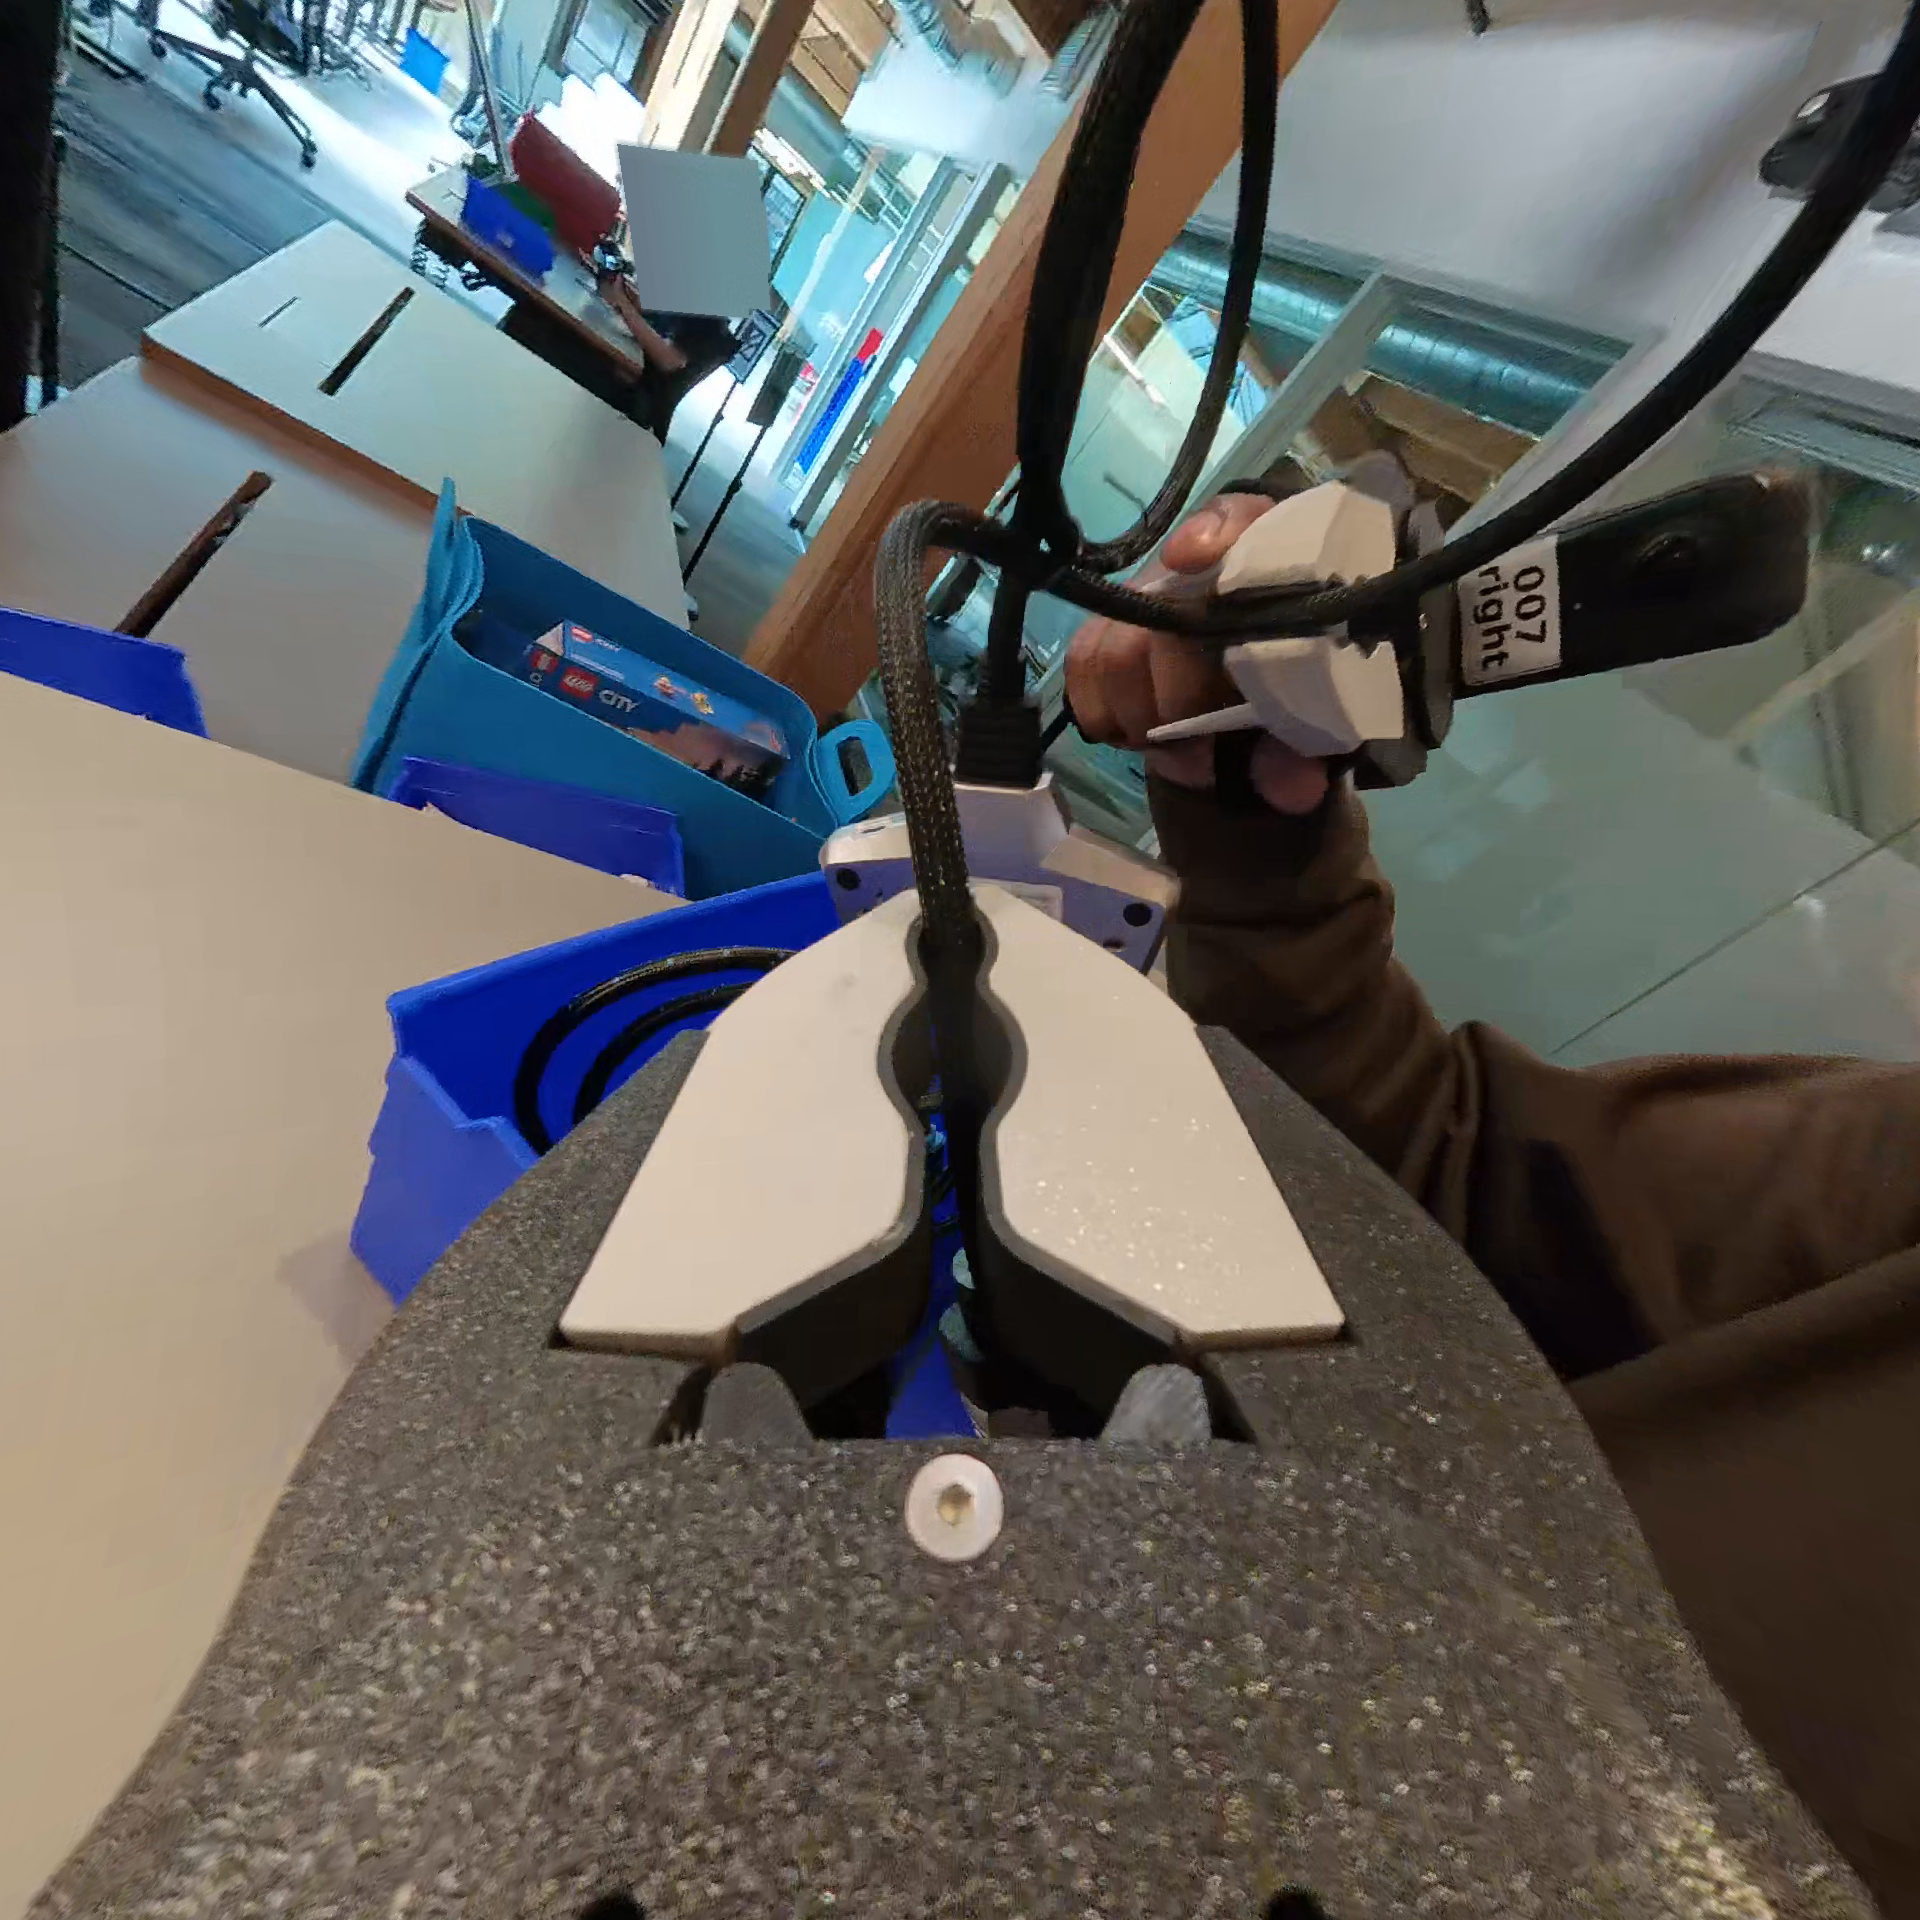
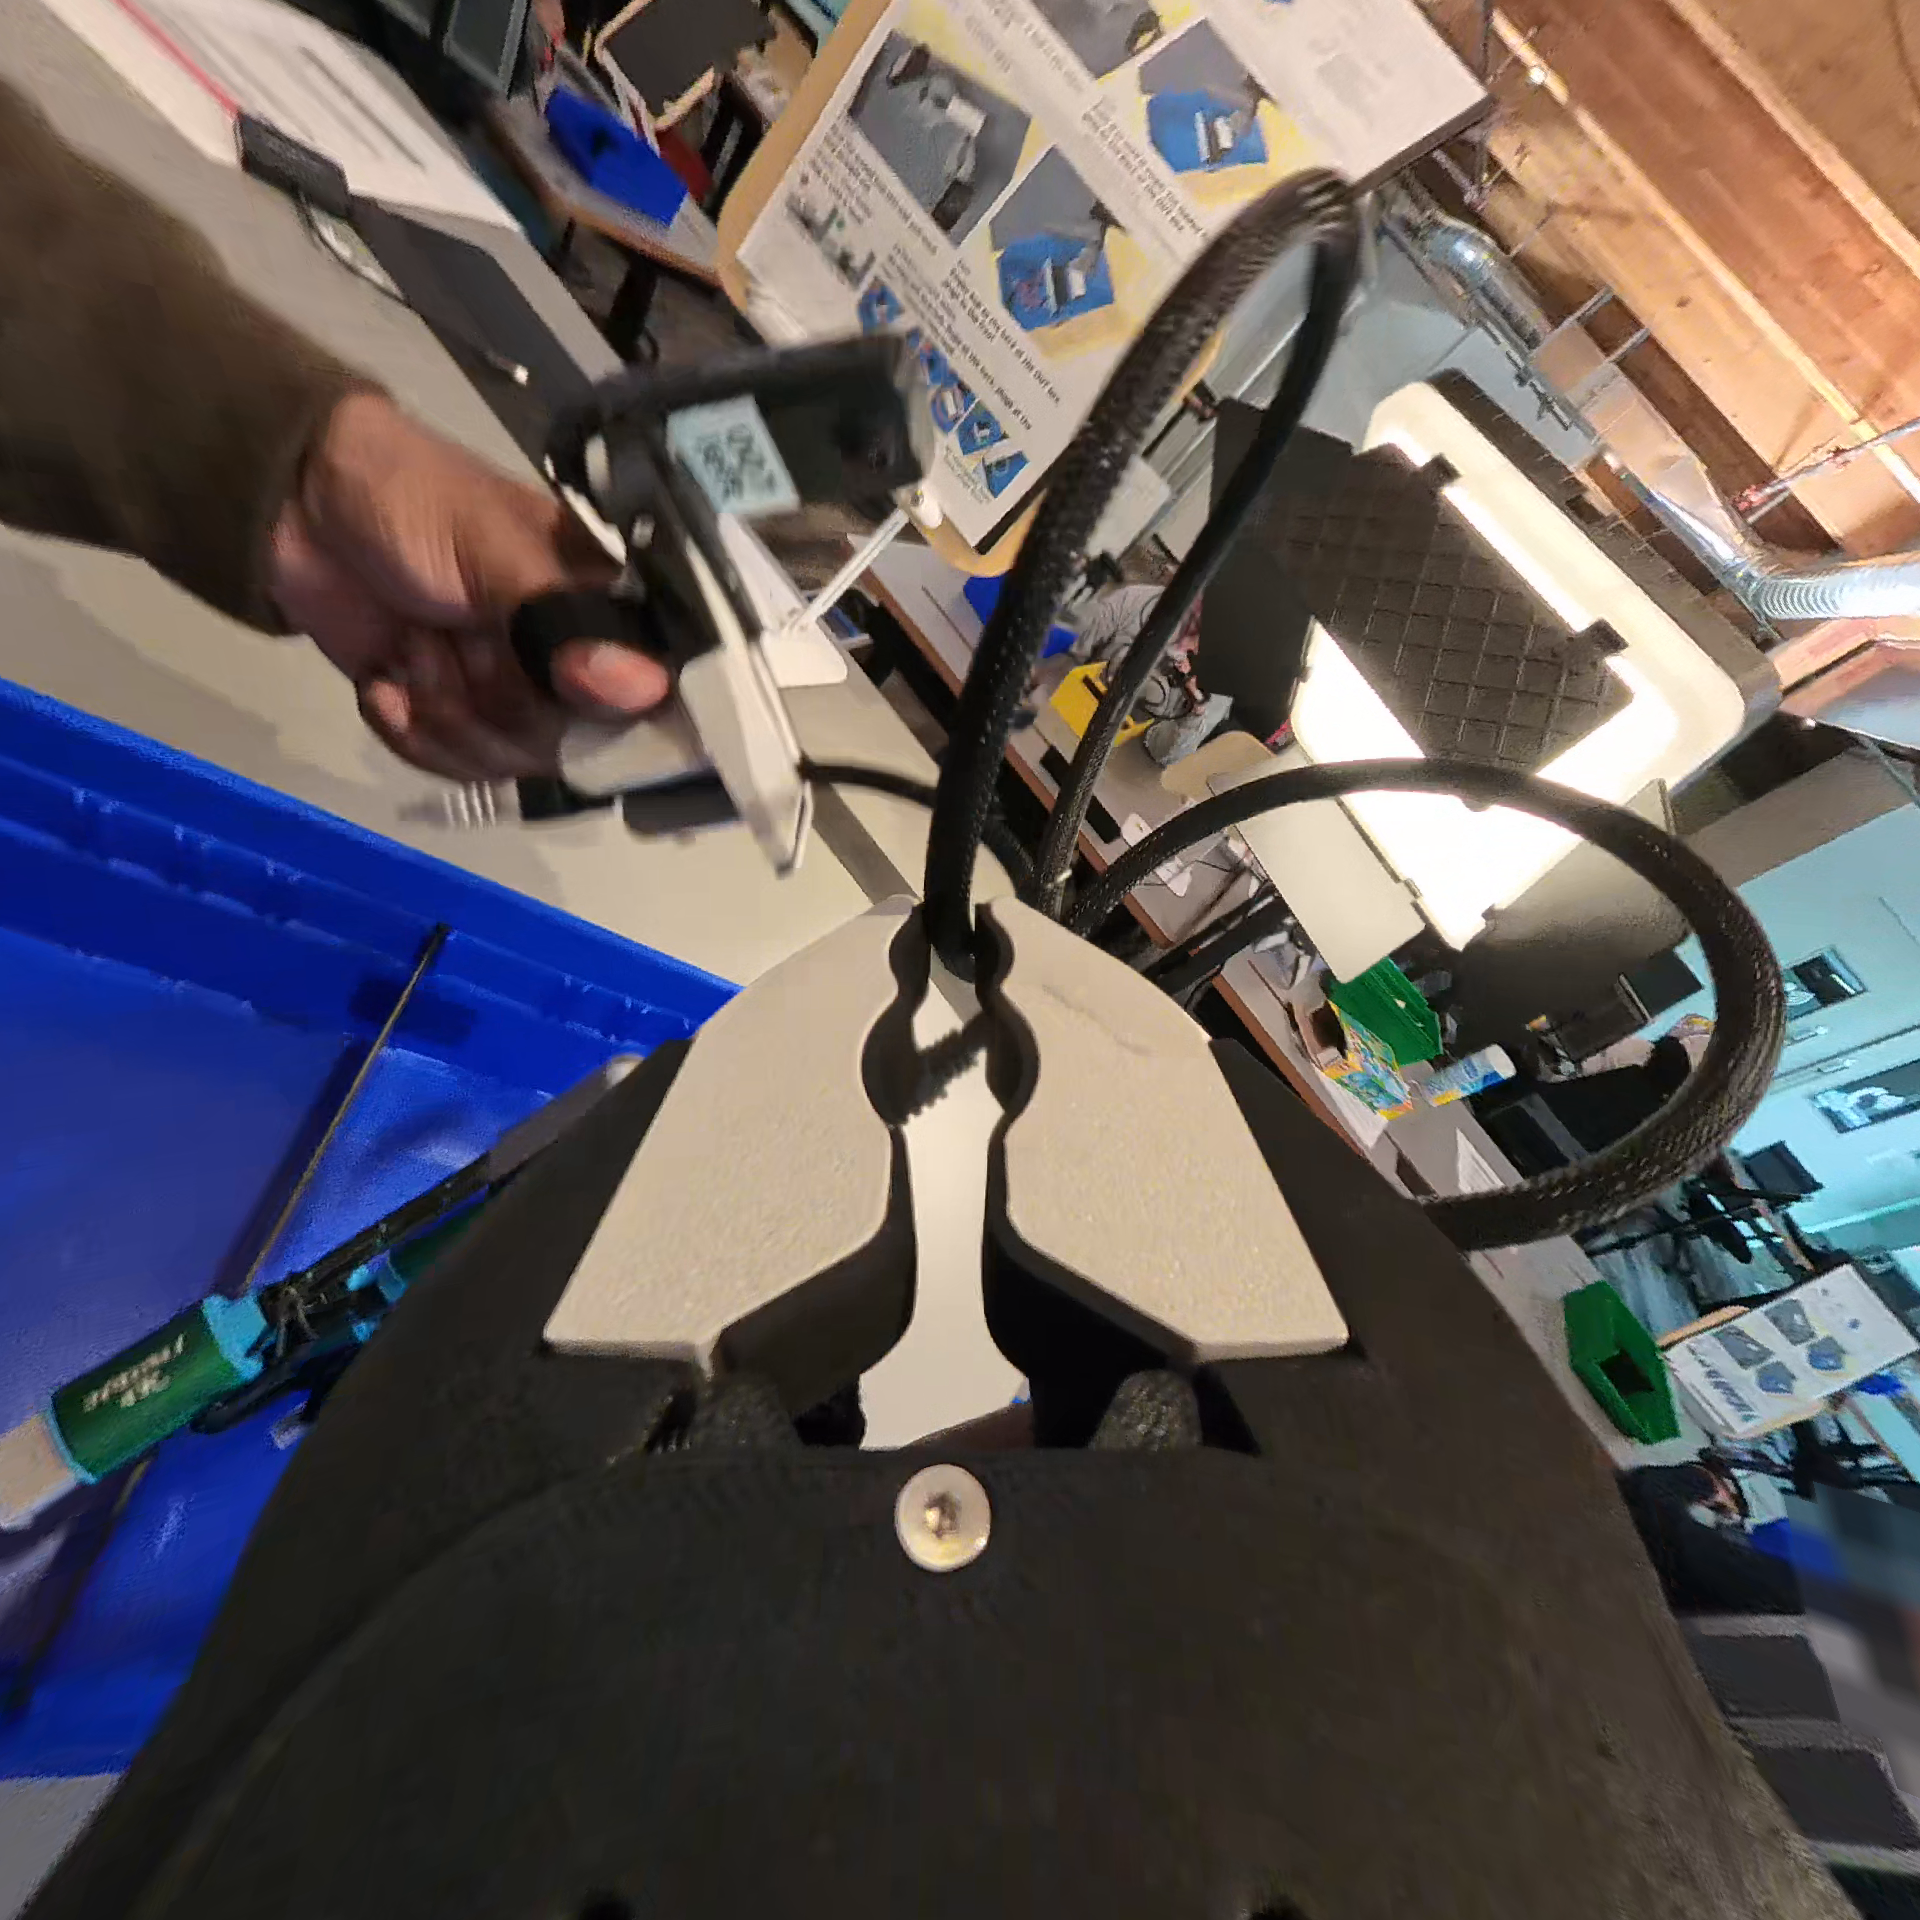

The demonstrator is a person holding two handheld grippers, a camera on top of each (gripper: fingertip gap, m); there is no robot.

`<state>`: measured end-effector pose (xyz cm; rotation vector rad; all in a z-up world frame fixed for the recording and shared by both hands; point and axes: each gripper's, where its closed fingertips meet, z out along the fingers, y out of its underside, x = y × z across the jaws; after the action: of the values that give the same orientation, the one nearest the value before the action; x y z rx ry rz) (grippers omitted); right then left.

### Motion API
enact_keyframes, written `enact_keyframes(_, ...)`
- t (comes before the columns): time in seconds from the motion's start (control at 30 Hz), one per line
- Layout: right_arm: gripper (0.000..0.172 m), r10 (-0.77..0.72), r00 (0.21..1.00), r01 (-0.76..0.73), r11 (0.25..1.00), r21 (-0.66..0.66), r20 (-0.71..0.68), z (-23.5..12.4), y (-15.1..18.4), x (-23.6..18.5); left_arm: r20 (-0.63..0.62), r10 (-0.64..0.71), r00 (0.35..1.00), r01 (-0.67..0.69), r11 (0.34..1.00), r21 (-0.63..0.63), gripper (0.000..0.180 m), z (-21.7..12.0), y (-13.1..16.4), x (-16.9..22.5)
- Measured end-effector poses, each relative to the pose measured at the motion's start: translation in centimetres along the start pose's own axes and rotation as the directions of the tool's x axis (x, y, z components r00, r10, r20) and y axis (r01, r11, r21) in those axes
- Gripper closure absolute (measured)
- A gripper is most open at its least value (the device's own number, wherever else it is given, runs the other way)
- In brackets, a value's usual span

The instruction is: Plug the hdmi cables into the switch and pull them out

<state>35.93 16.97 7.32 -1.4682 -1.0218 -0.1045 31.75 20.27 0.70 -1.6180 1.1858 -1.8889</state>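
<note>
Left gripper [image 1: 948,935] pinches a black braided cable [image 1: 914,707] running toward twelve o'clock; right gripper [image 2: 951,935] apparently pinches another black cable [image 2: 971,790], likewise upward.

Pale tables [image 1: 436,416] stretch far left, office chairs [image 1: 249,73] on the floor beyond. A wooden beam [image 1: 935,416] and glass partitions [image 1: 1662,831] stand right. A bright light panel [image 2: 1507,665] glows under wooden ceiling boards [image 2: 1714,156].

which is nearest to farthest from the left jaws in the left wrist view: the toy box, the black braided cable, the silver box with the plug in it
1. Black braided cable: pinched between the left jaws at their tips.
2. Silver box: just beyond the tips, slightly right.
3. Toy box: farther back on the left, lying in the light blue bin.
</note>
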Motion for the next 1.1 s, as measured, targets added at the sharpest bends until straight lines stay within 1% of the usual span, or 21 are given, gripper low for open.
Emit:
enact_keyframes(0.03,0.164,0.017,1.000,-0.017,1.000,0.016,-0.001,-0.1,0.1,0.1,0.005,0.013,1.000,-0.013,1.000,-0.011,0.179,0.7,0.9,-0.8)
enact_keyframes(0.07,0.163,0.029,1.000,-0.029,0.999,0.022,0.001,-0.1,0.2,0.1,0.039,0.057,0.998,-0.055,0.997,-0.050,0.179,1.3,2.0,-1.8)
enact_keyframes(0.13,0.162,0.025,1.000,-0.025,1.000,0.005,0.005,0.2,0.7,-0.2,0.129,0.181,0.975,-0.160,0.975,-0.154,0.179,2.3,4.1,-3.5)
enact_keyframes(0.17,0.162,0.017,1.000,-0.017,1.000,-0.007,0.007,0.3,0.7,-0.3,0.167,0.227,0.959,-0.196,0.964,-0.182,0.178,2.6,4.7,-4.1)
enact_keyframes(0.2,0.161,0.009,1.000,-0.009,1.000,-0.022,0.006,0.4,0.7,-0.4,0.189,0.236,0.953,-0.206,0.964,-0.168,0.178,2.7,4.6,-4.3)
enact_keyframes(0.27,0.160,-0.010,1.000,0.008,0.996,-0.089,-0.013,0.2,1.0,-0.4,0.237,0.213,0.948,-0.184,0.973,-0.138,0.165,2.5,4.2,-4.6)
enact_keyframes(0.3,0.154,-0.018,0.999,0.015,0.991,-0.133,-0.026,-0.1,1.1,-0.3,0.262,0.217,0.940,-0.184,0.972,-0.144,0.158,2.3,4.1,-4.7)
enact_keyframes(0.33,0.149,-0.014,0.999,0.009,0.986,-0.166,-0.031,-0.5,1.2,-0.4,0.306,0.232,0.923,-0.187,0.968,-0.169,0.151,1.8,4.1,-5.0)
enact_keyframes(0.4,0.144,0.035,0.999,-0.040,0.979,-0.200,-0.026,-1.3,0.9,-1.1,0.433,0.289,0.854,-0.188,0.947,-0.260,0.138,0.4,4.3,-6.3)
enact_keyframes(0.43,0.143,0.066,0.998,-0.069,0.976,-0.206,-0.025,-1.5,0.7,-1.5,0.463,0.328,0.823,-0.210,0.934,-0.290,0.131,-0.3,4.3,-6.3)
enact_keyframes(0.5,0.141,0.109,0.994,-0.113,0.966,-0.231,-0.029,-1.7,0.7,-2.5,0.476,0.385,0.791,-0.254,0.914,-0.317,0.130,-1.1,4.2,-5.9)
enact_keyframes(0.53,0.138,0.111,0.993,-0.117,0.959,-0.257,-0.039,-1.5,1.0,-3.1,0.460,0.395,0.795,-0.262,0.908,-0.326,0.131,-1.2,4.5,-5.5)
enact_keyframes(0.6,0.132,0.079,0.993,-0.103,0.941,-0.322,-0.087,-1.4,1.7,-3.5,0.437,0.361,0.824,-0.227,0.916,-0.330,0.129,-1.4,5.4,-5.3)
enact_keyframes(0.63,0.129,0.059,0.991,-0.098,0.932,-0.350,-0.121,-1.5,2.0,-3.5,0.442,0.330,0.834,-0.200,0.928,-0.316,0.125,-1.9,5.6,-5.3)
enact_keyframes(0.7,0.127,0.040,0.981,-0.109,0.920,-0.377,-0.188,-2.1,1.9,-3.4,0.446,0.251,0.859,-0.153,0.958,-0.244,0.121,-3.2,5.8,-5.2)
enact_keyframes(0.77,0.127,0.086,0.964,-0.178,0.911,-0.373,-0.250,-3.1,1.9,-3.3,0.404,0.157,0.901,-0.092,0.980,-0.175,0.121,-4.3,6.3,-4.4)
enact_keyframes(0.83,0.124,0.190,0.936,-0.296,0.883,-0.365,-0.297,-3.6,2.9,-3.2,0.364,0.089,0.927,-0.036,0.988,-0.149,0.122,-5.2,7.4,-3.7)
enact_keyframes(0.9,0.128,0.242,0.933,-0.328,0.875,-0.355,-0.267,-2.9,3.7,-3.8,0.346,0.061,0.936,-0.015,0.991,-0.133,0.122,-5.8,8.3,-3.1)
enact_keyframes(0.97,0.132,0.196,0.955,-0.274,0.873,-0.404,-0.222,-1.9,4.4,-4.6,0.335,0.039,0.941,0.000,0.993,-0.118,0.122,-6.4,9.0,-2.4)
enact_keyframes(1.03,0.132,0.121,0.976,-0.192,0.867,-0.460,-0.180,-0.6,4.7,-5.3,0.318,0.020,0.948,0.012,0.995,-0.097,0.122,-7.0,9.7,-1.5)
enact_keyframes(1.1,0.133,0.094,0.986,-0.151,0.863,-0.482,-0.140,1.1,4.9,-6.2,0.303,-0.002,0.953,0.024,0.997,-0.067,0.122,-7.6,10.2,-0.5)
